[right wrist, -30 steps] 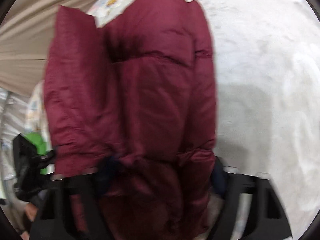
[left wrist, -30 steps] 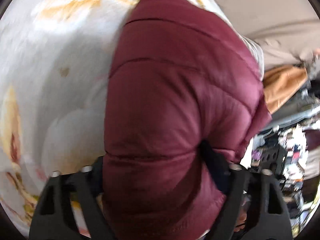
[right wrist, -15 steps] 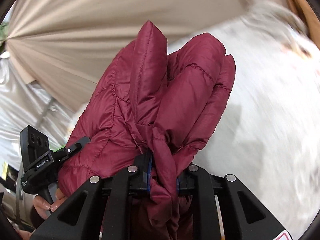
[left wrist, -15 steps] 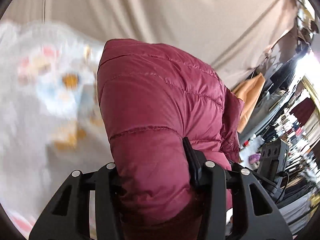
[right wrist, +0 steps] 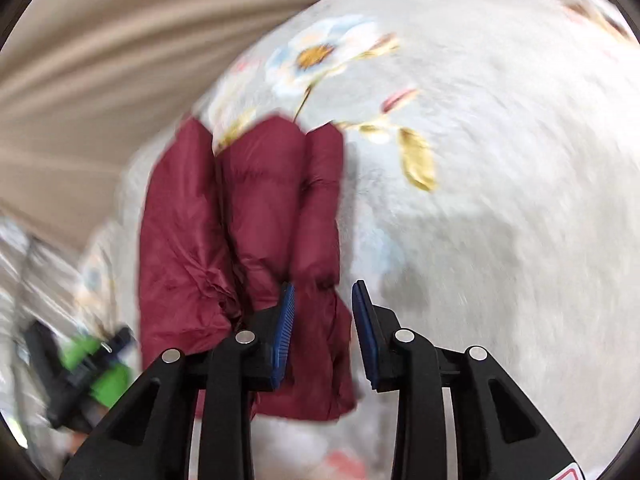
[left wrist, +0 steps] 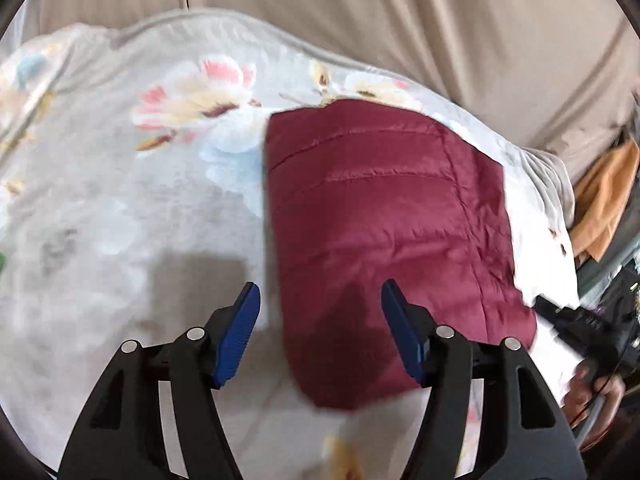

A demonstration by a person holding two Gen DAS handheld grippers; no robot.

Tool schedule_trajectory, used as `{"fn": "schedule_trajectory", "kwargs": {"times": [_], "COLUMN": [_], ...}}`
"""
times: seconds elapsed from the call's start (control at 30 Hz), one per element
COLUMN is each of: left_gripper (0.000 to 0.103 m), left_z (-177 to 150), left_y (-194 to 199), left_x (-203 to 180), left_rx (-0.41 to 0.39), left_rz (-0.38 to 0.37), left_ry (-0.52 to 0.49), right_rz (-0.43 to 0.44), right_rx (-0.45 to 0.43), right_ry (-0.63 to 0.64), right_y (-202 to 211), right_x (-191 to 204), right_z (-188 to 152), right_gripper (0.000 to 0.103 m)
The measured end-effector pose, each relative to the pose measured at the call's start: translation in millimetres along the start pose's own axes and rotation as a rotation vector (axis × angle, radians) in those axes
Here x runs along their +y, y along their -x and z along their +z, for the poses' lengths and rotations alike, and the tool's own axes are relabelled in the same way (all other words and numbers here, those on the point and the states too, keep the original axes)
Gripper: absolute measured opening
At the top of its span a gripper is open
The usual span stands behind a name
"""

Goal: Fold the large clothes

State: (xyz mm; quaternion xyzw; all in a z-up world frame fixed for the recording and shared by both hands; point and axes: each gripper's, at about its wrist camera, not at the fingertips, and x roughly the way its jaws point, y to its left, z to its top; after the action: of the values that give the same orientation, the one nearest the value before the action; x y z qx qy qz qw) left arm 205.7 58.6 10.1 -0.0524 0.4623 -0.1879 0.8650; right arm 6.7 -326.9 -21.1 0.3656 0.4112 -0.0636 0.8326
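A folded maroon puffer jacket [left wrist: 384, 232] lies on the flowered white bedspread [left wrist: 120, 200]. My left gripper [left wrist: 320, 320] is open and empty just above the jacket's near left edge. In the right wrist view the jacket [right wrist: 240, 232] lies as a thick bundle left of centre. My right gripper [right wrist: 324, 324] is open, its blue pads [right wrist: 284, 332] apart above the jacket's near end, not touching it. The other gripper and a hand show at the right edge of the left wrist view [left wrist: 588, 336].
A beige curtain [left wrist: 400, 20] hangs behind the bed. Orange cloth [left wrist: 604, 204] and clutter lie off the bed's right side. A green and black device [right wrist: 84, 364] shows at the lower left of the right wrist view. Bedspread [right wrist: 500, 200] stretches right of the jacket.
Both grippers held the jacket lifted; now it lies on the bed and both grippers have opened and let go.
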Motion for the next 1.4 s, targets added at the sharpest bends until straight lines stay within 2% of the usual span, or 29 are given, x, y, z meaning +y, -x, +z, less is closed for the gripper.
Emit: {"fn": "schedule_trajectory", "kwargs": {"times": [0.03,0.1,0.17,0.23,0.33,0.4,0.5,0.63,0.8,0.9,0.97,1.13,1.23,1.4], "left_gripper": [0.061,0.061,0.061,0.061,0.061,0.061,0.063,0.063,0.064,0.062,0.062,0.068,0.068,0.068], "left_z": [-7,-20,-29,-31,-25,-22,-31,-47,-53,-54,-57,-77,-94,-118], "left_y": [10,17,13,9,-3,-14,-39,-55,-54,-39,-26,1,12,27], "left_x": [-9,-30,-54,-62,-61,-53,-45,-45,-52,-58,-63,-82,-93,-108], "left_rx": [-0.01,0.002,0.022,0.025,0.032,0.051,0.138,0.165,0.158,0.149,0.137,0.106,0.103,0.076], "left_rz": [0.021,0.039,0.058,0.061,0.096,0.119,0.161,0.175,0.221,0.237,0.245,0.262,0.254,0.278], "left_ry": [-0.046,-0.158,-0.23,-0.226,-0.135,-0.078,-0.098,-0.13,-0.155,-0.15,-0.15,-0.152,-0.135,-0.127], "right_rz": [-0.005,-0.035,-0.034,-0.06,-0.149,-0.221,-0.34,-0.341,-0.394,-0.405,-0.383,-0.391,-0.408,-0.419], "right_rx": [-0.027,-0.048,-0.039,-0.009,0.01,0.033,0.095,0.17,0.179,0.14,0.077,0.011,-0.035,-0.047], "right_ry": [0.045,0.157,0.252,0.386,0.51,0.532,0.51,0.43,0.428,0.398,0.386,0.389,0.426,0.434], "right_y": [14,33,33,16,-22,-45,-71,-87,-92,-66,-35,10,31,47], "right_x": [11,40,72,108,140,133,99,63,61,67,71,74,75,80], "right_z": [-4,-14,-28,-43,-58,-57,-62,-74,-78,-78,-84,-114,-139,-159], "right_gripper": [0.016,0.004,0.002,0.001,0.001,0.001,0.001,0.001,0.001,0.001,0.004,0.037,0.042,0.047]}}
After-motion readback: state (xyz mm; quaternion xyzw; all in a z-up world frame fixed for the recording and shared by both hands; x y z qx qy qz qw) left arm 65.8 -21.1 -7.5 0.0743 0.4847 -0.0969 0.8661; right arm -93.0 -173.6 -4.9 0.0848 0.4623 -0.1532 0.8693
